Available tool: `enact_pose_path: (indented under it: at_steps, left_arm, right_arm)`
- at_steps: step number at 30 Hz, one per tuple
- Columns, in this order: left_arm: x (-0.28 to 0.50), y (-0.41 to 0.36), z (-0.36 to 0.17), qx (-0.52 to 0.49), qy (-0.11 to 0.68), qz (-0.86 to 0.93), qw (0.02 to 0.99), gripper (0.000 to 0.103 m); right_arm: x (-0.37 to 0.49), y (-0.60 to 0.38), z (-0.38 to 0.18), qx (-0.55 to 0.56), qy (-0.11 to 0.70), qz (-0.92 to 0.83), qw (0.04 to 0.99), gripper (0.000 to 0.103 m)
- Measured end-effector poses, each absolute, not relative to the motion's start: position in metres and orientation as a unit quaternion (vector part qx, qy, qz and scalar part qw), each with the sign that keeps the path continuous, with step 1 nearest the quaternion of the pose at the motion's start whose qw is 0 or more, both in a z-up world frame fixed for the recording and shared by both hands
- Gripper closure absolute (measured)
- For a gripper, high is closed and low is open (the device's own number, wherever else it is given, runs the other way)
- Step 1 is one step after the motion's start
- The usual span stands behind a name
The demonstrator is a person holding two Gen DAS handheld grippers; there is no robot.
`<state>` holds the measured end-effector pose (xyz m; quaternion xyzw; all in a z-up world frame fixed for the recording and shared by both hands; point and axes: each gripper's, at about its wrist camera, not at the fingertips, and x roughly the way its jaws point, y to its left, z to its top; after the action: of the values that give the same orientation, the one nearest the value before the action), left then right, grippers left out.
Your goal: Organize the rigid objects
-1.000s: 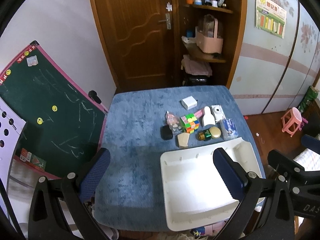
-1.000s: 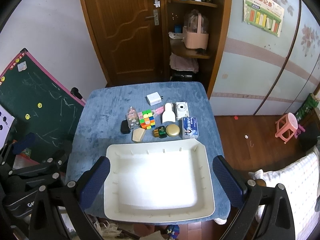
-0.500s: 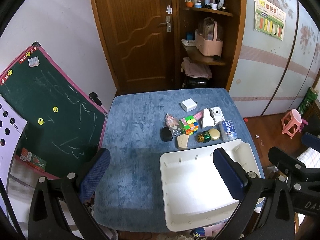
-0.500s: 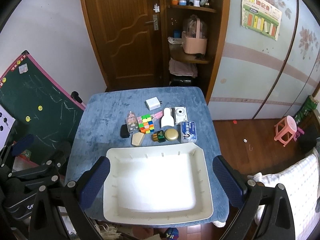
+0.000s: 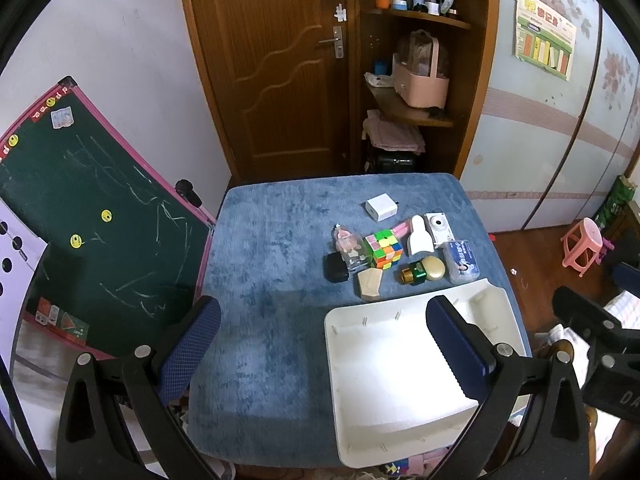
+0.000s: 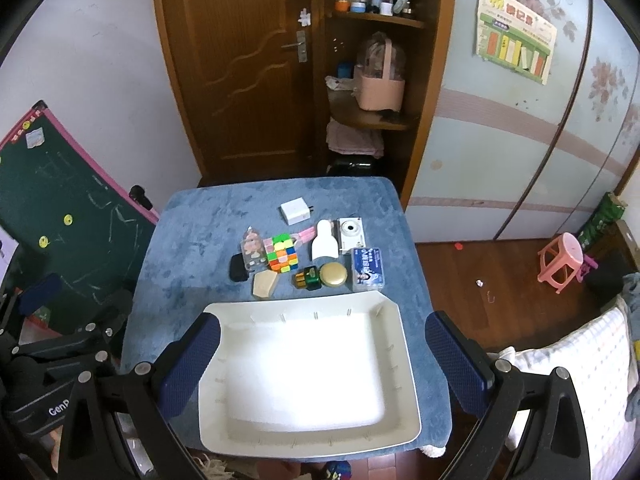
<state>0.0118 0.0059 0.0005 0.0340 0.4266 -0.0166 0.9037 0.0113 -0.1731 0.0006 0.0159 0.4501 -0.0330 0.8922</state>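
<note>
Wooden door (image 6: 244, 76), chalkboard (image 5: 92, 216), pink stool (image 6: 560, 258).

1. The tray (image 6: 308, 436) lies on the table (image 6: 192, 236), filling the lower centre of the right wrist frame.
2. Just above its far rim, a row: wooden block (image 6: 264, 283), small bottle (image 6: 307, 278), round tin (image 6: 334, 274), packet (image 6: 368, 269).
3. Above that row: cube (image 6: 283, 253), scraper (image 6: 323, 241), camera (image 6: 352, 232).
4. The charger (image 6: 294, 211) sits apart, above them all.

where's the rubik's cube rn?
In the right wrist view, the Rubik's cube sits mid-table beyond the white tray, between the clear pink bottle and the white scraper.
</note>
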Motion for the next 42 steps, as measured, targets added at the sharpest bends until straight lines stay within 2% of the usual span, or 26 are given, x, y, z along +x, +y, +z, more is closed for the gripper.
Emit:
enact_pose_path:
  at_steps: [21, 42]
  left_arm:
    - [0.074, 0.022, 0.0, 0.006, 0.447, -0.09, 0.89, 0.001]
    - [0.11, 0.002, -0.001, -0.005, 0.455, -0.008, 0.89, 0.001]
  right_arm:
    - [0.03, -0.162, 0.016, 0.008, 0.423, -0.107, 0.9, 0.0]
    - [0.095, -0.184, 0.005, -0.049, 0.418, -0.04, 0.906, 0.001]
